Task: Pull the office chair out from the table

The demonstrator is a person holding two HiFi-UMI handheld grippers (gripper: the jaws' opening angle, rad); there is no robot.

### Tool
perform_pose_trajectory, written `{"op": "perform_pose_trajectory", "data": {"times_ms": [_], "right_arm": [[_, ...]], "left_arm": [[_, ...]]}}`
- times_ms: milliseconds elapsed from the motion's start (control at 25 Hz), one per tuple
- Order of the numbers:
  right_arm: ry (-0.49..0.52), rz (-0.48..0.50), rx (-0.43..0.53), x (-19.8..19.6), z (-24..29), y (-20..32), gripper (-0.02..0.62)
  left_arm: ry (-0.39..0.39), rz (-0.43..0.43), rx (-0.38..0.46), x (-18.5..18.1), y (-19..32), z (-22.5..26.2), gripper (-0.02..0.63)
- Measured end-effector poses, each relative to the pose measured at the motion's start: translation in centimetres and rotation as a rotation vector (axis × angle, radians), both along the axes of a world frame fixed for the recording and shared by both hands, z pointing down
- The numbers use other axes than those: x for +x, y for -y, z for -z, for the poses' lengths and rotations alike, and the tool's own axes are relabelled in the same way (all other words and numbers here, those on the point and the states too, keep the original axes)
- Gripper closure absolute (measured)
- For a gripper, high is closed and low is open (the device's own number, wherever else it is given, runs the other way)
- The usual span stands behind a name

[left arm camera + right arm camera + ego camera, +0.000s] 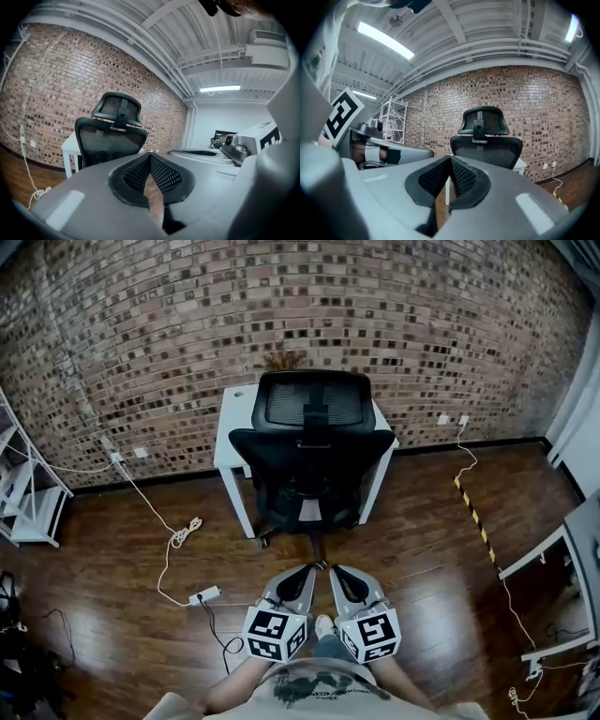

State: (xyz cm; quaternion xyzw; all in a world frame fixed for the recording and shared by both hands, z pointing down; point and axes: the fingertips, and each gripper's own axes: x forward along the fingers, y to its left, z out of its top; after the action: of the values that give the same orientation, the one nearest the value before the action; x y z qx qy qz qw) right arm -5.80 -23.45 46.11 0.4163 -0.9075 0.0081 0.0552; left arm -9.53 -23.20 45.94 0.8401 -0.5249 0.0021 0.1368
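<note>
Office chair (312, 451) sits at frame centre, tucked against the white table (228, 442) by the brick wall. Not yet pulled out. Left gripper (298, 582) and right gripper (341, 581), lower centre, both clenched on nothing, short of the chair. Reach, grasp and pull all remain.

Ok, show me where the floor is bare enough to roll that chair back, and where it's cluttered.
Bare wood lies right of the office chair, between the white table leg and the yellow-black floor tape. Left is crowded: a white cable and power strip trail across the floor. Straight back, the left gripper and right gripper stand close.
</note>
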Motion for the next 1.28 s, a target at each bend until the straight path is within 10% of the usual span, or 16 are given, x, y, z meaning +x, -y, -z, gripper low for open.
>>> {"op": "perform_pose_trajectory", "data": {"times_ms": [840, 1280], "right_arm": [[-0.052, 0.197, 0.074, 0.2, 2.2, 19.1, 0.595], [-0.173, 0.261, 0.144, 3.2, 3.5, 25.0, 0.511]], "left_arm": [[0.053, 0.126, 0.029, -1.8, 19.4, 2.1, 0.586], [0.192, 0.14, 0.124, -6.7, 23.0, 4.4, 0.472]]}}
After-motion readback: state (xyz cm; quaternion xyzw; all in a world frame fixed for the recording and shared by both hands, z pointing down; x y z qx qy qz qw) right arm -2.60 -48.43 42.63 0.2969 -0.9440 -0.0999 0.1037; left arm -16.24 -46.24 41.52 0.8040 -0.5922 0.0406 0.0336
